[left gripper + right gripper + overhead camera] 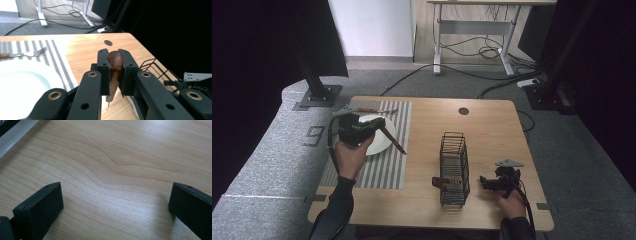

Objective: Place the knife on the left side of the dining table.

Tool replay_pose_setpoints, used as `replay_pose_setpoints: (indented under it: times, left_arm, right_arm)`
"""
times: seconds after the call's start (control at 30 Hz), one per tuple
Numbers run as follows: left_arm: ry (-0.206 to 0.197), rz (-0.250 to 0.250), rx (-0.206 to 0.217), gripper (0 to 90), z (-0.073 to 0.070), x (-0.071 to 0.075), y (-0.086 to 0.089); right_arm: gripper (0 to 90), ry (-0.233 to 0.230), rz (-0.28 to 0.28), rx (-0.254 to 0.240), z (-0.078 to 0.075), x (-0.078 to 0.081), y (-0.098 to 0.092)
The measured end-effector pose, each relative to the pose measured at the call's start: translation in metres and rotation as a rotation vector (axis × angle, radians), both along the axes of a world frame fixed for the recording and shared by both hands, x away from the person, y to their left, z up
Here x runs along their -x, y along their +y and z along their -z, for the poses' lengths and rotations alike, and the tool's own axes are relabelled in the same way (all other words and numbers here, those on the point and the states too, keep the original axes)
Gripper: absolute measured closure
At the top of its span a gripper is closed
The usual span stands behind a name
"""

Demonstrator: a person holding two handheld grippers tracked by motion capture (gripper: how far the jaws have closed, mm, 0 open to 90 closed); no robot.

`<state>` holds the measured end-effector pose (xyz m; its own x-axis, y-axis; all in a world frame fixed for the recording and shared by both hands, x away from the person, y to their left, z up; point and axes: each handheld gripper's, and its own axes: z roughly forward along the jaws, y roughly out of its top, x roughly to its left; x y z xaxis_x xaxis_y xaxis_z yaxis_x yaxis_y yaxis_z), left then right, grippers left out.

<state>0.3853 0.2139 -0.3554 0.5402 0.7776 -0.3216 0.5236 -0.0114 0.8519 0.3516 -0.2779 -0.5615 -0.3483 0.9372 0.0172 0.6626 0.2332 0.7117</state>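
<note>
We've got the knife (pixel 115 65) clamped by its brown wooden handle in the left gripper (pixel 115 75), jaws pinched tight on either side of it; the thin blade hangs down and away from the pads, its tip pointing toward the table (pixel 82 47). From the high view the left gripper (pixel 357 127) sits over the white plate (pixel 379 142) on the striped placemat (pixel 394 165), and the blade slants out past the plate's right edge; so the knife is in the air, above the mat, just beside the plate.

We judge this a light, stiff piece; the handle is rounded and smooth, so it may swivel between the pads if the blade catches anything; the handle is the right place to grip, well back from the edge, and we'd keep the hold firm near the handle's thick middle. The blade is narrow and would scratch the plate if it dragged.

A fork (pixel 30 53) lies on the mat beyond the plate; the wire rack (pixel 454 167) stands mid-table. The right gripper (pixel 492 182) rests near the rack, jaws spread wide over bare wood, grasping nothing.
</note>
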Motion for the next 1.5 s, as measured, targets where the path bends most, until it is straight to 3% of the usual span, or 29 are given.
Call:
replay_pose_setpoints:
  times: [0.3, 0.77, 1.27, 1.5]
  left_arm:
    - [0.022, -0.072, 0.001, 80.1, 0.023, 0.014, 0.019]
    - [0.101, -0.153, 0.049, 80.1, 0.062, 0.027, 0.047]
    - [0.107, -0.196, 0.095, 79.8, 0.079, 0.035, 0.068]
    - [0.085, -0.242, 0.062, 76.3, 0.088, 0.037, 0.079]
  right_arm:
    - [0.0, -0.003, 0.001, 0.000, 0.000, 0.000, 0.000]
    - [0.0, -0.003, 0.001, 0.000, 0.000, 0.000, 0.000]
    - [0.0, -0.003, 0.001, 0.000, 0.000, 0.000, 0.000]
    - [0.0, -0.003, 0.001, 0.000, 0.000, 0.000, 0.000]
